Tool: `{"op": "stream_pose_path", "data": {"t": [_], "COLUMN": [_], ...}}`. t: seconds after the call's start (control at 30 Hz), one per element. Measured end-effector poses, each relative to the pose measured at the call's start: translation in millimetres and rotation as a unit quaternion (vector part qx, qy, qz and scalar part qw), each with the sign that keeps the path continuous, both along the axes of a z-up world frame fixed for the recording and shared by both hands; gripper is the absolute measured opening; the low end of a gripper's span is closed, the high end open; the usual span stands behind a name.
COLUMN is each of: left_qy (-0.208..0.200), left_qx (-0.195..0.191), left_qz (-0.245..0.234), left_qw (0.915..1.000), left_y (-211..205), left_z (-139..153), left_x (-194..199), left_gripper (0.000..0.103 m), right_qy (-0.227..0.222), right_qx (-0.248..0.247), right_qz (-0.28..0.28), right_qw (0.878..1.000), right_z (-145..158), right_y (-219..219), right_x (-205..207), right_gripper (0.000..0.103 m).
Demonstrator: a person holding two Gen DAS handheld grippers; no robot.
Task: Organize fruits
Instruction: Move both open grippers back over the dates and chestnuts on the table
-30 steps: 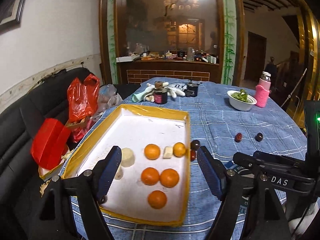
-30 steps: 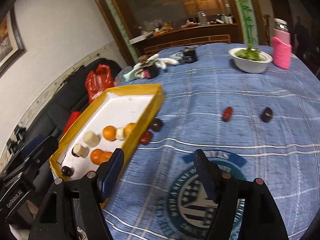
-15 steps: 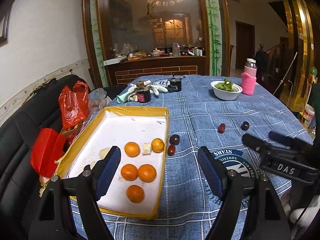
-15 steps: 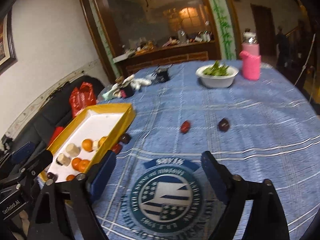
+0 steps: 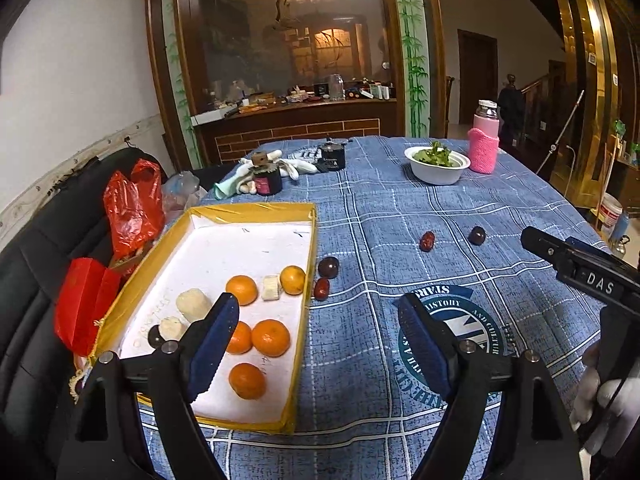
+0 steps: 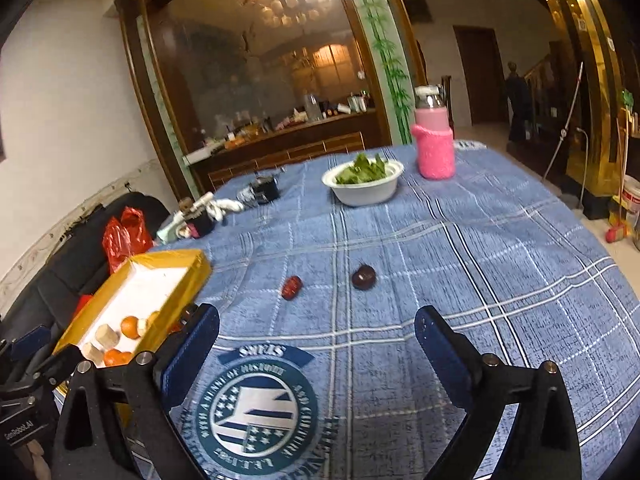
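Both grippers just pulled back from the yellow-rimmed white tray (image 5: pixel 304 280) of oranges (image 5: pixel 270 337). Right gripper (image 6: pixel 316 350) now faces the loose red date (image 6: pixel 291 286) and dark plum (image 6: pixel 363 277) on the cloth; left gripper (image 5: pixel 318 338) too hangs spread wide, empty.

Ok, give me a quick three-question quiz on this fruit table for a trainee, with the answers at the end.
1. True or false: the left hand-held gripper is holding an orange.
2. How many oranges lie in the yellow tray?
3. Nearest the tray's outer wall: A) white bowl B) two dark red fruits C) pink bottle

Key: 1 false, it is open and empty, like the right hand-held gripper. 2 five. 3 B.
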State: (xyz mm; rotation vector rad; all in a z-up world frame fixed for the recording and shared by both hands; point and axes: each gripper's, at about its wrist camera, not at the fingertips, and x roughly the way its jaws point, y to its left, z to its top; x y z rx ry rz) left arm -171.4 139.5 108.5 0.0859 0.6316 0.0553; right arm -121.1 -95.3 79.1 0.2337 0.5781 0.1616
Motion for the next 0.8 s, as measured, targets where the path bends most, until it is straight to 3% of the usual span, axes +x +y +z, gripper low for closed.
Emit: {"op": "stream_pose_path", "data": {"t": [0.33, 0.5, 0.73, 0.8], "left_qy": [0.028, 0.032, 0.055, 0.060], "left_qx": [-0.071, -0.089, -0.098, -0.097], "left_qz": [-0.007, -0.035, -0.055, -0.058], "left_qw": [0.9971, 0.9949, 0.9922, 0.9918], "left_y": [14.0, 6.0, -5.3, -11.9], "left_z": [-16.1, -20.8, -24.9, -26.4], "left_x": [21.0, 33.2, 65.6, 78.6], "left_gripper": [0.081, 0.081, 0.081, 0.081], "right_qy": [0.067, 0.121, 0.159, 0.164], "right_qx": [0.006, 0.011, -0.024, -0.033], "right_qz": [-0.016, 0.025, 0.044, 0.048], "right_qw": [0.998, 0.992, 0.986, 0.985], "right_z": [-18.0, -37.0, -63.5, -68.6], "right_y": [-53.8, -43.1, -13.8, -9.0], "right_x": [43.8, 90.2, 145.3, 154.6], "right_gripper": [0.099, 0.077, 0.077, 0.071]}}
